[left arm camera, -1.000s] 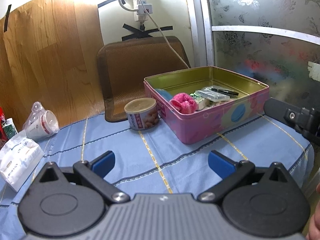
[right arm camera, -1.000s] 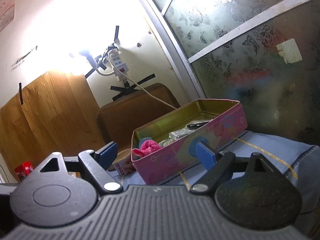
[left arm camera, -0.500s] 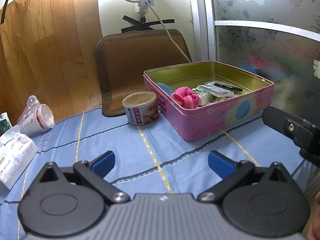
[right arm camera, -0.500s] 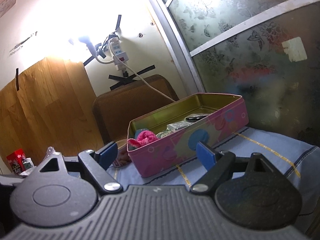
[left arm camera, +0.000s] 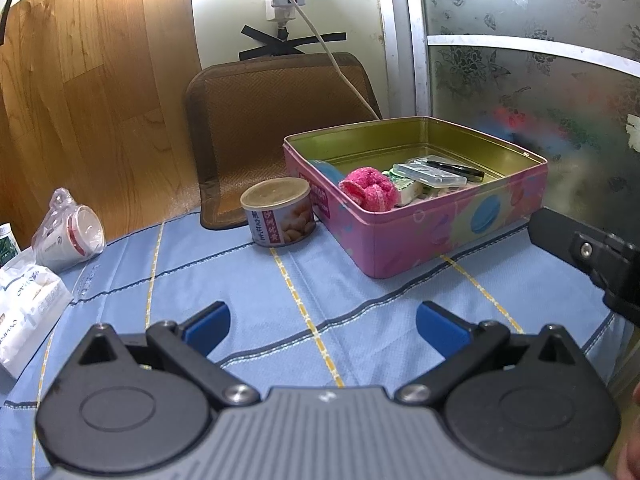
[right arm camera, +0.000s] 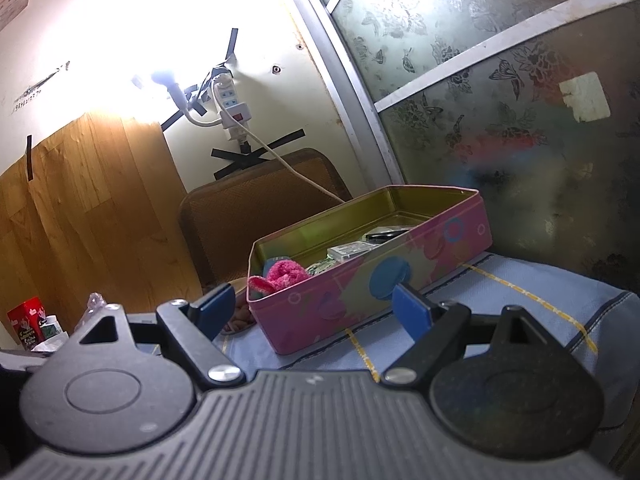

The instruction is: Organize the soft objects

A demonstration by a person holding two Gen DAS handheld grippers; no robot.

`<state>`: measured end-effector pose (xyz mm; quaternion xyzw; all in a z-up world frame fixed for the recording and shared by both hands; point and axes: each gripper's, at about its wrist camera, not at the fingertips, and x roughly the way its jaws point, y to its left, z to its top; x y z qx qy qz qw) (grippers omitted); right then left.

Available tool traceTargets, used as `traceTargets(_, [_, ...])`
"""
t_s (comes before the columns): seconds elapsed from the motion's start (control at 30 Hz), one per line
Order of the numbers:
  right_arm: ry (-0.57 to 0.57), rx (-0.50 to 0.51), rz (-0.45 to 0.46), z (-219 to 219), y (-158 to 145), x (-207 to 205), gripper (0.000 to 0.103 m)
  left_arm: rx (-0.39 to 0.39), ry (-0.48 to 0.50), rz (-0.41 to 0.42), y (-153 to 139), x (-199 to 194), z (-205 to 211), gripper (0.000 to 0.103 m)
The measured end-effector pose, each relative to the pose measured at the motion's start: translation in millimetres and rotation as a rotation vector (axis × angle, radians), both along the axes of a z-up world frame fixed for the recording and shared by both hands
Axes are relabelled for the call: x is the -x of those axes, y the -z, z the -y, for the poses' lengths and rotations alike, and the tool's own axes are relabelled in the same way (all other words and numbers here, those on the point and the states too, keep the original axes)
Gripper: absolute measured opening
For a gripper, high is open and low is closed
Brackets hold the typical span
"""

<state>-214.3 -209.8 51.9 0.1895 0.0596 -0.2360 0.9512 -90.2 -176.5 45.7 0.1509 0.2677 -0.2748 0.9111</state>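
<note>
The pink fluffy soft object (left arm camera: pixel 370 193) lies inside the pink tin box (left arm camera: pixel 420 236), against the box's near-left wall, close to its left corner; from your right wrist view the same object (right arm camera: pixel 282 275) shows above the box's (right arm camera: pixel 360 300) front rim at its left end. Beside it in the box lie a blue item (left arm camera: pixel 325 168), a clear plastic case (left arm camera: pixel 430 173) and a black pen (left arm camera: pixel 456 167), the pen resting toward the far side. The box stands on the blue cloth-covered table (left arm camera: pixel 240 280), toward its far right edge, and a round can (left arm camera: pixel 279 211) sits just beside the box's left corner. A brown woven mat (left arm camera: pixel 276 120) leans upright against the wall behind both. Near the table's left edge lie a bagged paper cup (left arm camera: pixel 70 238) and a white packet (left arm camera: pixel 26 308). Your left gripper (left arm camera: pixel 322 322) hovers over the near part of the table with its jaws spread wide and nothing between them. Your right gripper (right arm camera: pixel 314 307) faces the box's front wall, likewise spread wide and holding nothing; its black body (left arm camera: pixel 592 256) enters at the right edge of the left wrist view.
</note>
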Motion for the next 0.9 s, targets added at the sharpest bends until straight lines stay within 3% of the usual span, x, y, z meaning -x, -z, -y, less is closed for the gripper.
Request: traceTargets(0.9, [0.012, -0.009, 0.016, 0.6, -0.2, 5.7, 0.088, -0.013, 0.002, 0.007, -1.1, 7.2, 4.4, 0.103])
